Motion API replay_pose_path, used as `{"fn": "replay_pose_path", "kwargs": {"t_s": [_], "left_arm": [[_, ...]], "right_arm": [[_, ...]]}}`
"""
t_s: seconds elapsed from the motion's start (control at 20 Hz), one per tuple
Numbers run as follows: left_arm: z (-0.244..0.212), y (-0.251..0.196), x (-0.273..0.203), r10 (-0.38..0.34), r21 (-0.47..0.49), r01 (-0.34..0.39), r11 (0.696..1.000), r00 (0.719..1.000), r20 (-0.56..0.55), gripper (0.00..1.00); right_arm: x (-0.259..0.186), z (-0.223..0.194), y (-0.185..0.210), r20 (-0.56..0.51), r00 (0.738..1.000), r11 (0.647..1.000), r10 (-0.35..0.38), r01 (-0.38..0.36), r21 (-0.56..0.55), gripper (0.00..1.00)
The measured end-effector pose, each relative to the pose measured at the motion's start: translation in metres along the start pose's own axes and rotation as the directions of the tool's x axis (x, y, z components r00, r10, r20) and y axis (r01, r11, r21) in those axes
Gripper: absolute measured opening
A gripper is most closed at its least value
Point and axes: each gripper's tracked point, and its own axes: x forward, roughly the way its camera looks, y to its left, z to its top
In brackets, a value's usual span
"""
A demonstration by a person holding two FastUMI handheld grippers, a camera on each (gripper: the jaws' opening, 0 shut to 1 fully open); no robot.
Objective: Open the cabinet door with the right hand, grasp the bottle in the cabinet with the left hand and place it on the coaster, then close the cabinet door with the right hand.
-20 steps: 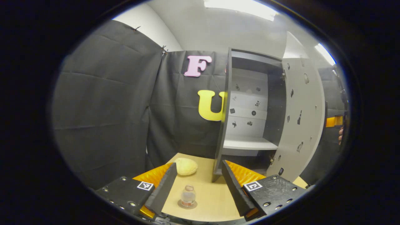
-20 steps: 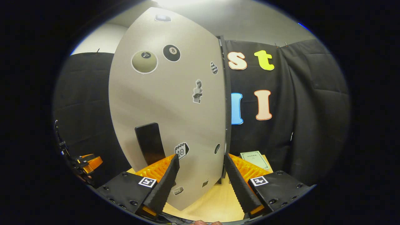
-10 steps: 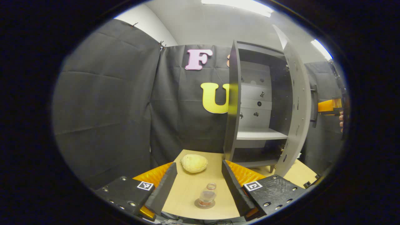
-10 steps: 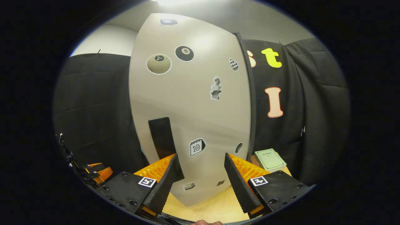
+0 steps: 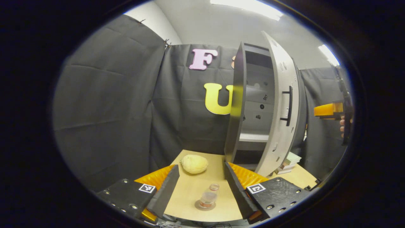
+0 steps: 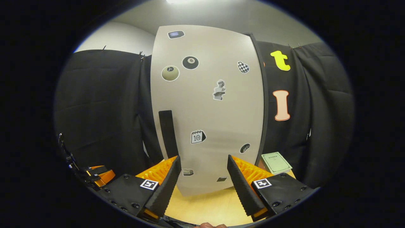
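Observation:
A small clear bottle (image 5: 209,197) stands upright on a round coaster (image 5: 199,206) on the wooden table, low between my left gripper's fingers. My left gripper (image 5: 201,165) is open and holds nothing, above and behind the bottle. The dark cabinet (image 5: 238,104) stands at the back with its pale stickered door (image 5: 280,107) partly swung in; the black handle (image 5: 288,106) faces outward. In the right gripper view the door (image 6: 218,110) fills the middle, its handle (image 6: 167,133) to the left. My right gripper (image 6: 203,157) is open just short of the door, touching nothing.
A yellow rounded lump (image 5: 194,163) lies on the table behind the bottle. Stacked books (image 5: 287,161) sit right of the cabinet, one green book (image 6: 276,162) showing past the door's edge. My right gripper (image 5: 329,110) and a hand appear far right.
The door has swung from wide open to nearly shut over the cabinet's front. My right gripper has followed it round. The bottle stays on the coaster.

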Motion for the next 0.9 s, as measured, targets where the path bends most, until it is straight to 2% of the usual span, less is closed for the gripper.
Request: {"fn": "replay_pose_path", "kwargs": {"t_s": [0.2,0.45,0.5,0.65,0.7,0.75,0.9], "left_arm": [[0.006,-0.020,0.008,-0.024,0.019,0.023,1.000,1.000,0.011,0.87],[0.040,-0.072,0.022,-0.031,0.057,0.027,0.998,0.997,0.070,0.87],[0.046,-0.082,0.022,-0.027,0.062,0.022,0.998,0.997,0.077,0.89],[0.068,-0.113,0.031,-0.040,0.067,0.034,0.997,0.994,0.104,0.86],[0.074,-0.123,0.035,-0.050,0.073,0.043,0.996,0.993,0.107,0.88],[0.078,-0.134,0.039,-0.060,0.086,0.051,0.995,0.992,0.112,0.86],[0.093,-0.160,0.045,-0.076,0.134,0.057,0.989,0.988,0.137,0.87]], "right_arm": [[-0.001,-0.007,-0.032,0.007,0.998,0.998,-0.056,0.056,-0.005,0.94],[0.002,-0.010,-0.085,0.039,0.994,0.995,-0.105,0.104,0.010,0.94],[0.003,-0.009,-0.099,0.045,0.991,0.992,-0.126,0.126,0.008,0.93],[0.008,-0.002,-0.135,0.075,0.978,0.981,-0.195,0.194,0.026,0.93],[0.011,0.003,-0.142,0.095,0.974,0.978,-0.208,0.205,0.042,0.93],[0.013,0.008,-0.149,0.115,0.969,0.975,-0.220,0.214,0.058,0.93],[0.014,0.010,-0.168,0.157,0.953,0.965,-0.260,0.253,0.062,0.93]]}}
